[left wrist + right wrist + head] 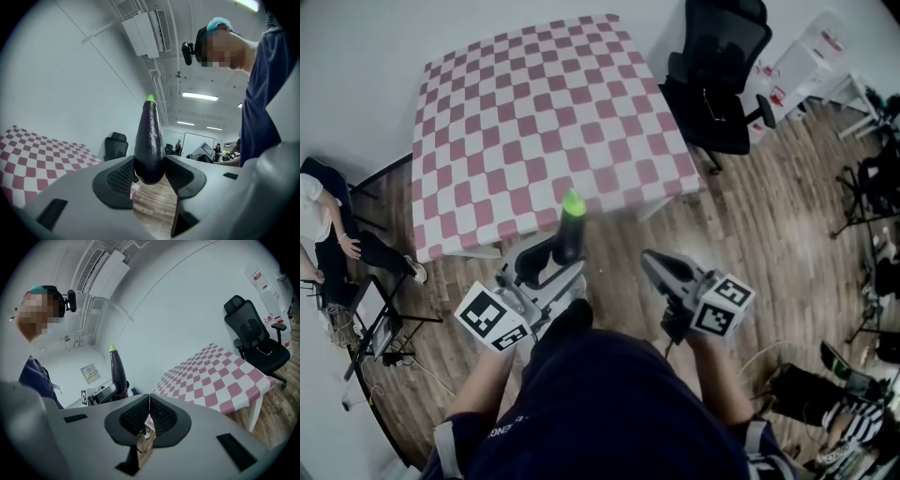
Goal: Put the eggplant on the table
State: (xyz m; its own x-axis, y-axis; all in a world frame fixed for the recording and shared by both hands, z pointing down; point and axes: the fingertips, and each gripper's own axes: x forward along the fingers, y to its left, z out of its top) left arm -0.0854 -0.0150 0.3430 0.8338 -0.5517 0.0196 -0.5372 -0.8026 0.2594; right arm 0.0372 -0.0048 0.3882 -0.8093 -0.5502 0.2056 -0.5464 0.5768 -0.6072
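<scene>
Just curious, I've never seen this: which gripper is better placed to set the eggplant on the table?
Left. The left gripper grips the eggplant upright, with the table ahead; the right gripper is shut and empty.

Even, cool indoor light, with fisheye bending in every view.

Light falls from above: long ceiling strips (200,96) glow white in the left gripper view, and one is blown out at the top edge. The walls (70,79) read bright and flat, shadows are soft and faint, and a weak sheen lies on the wooden floor (769,234). The eggplant (149,145) carries a thin highlight down its dark skin. In the head view its green tip is smeared by motion blur, and the bench (534,122) edge beside it looks soft. Both gripper views sit in a round frame with black corners, and straight lines curve toward the rim.
</scene>
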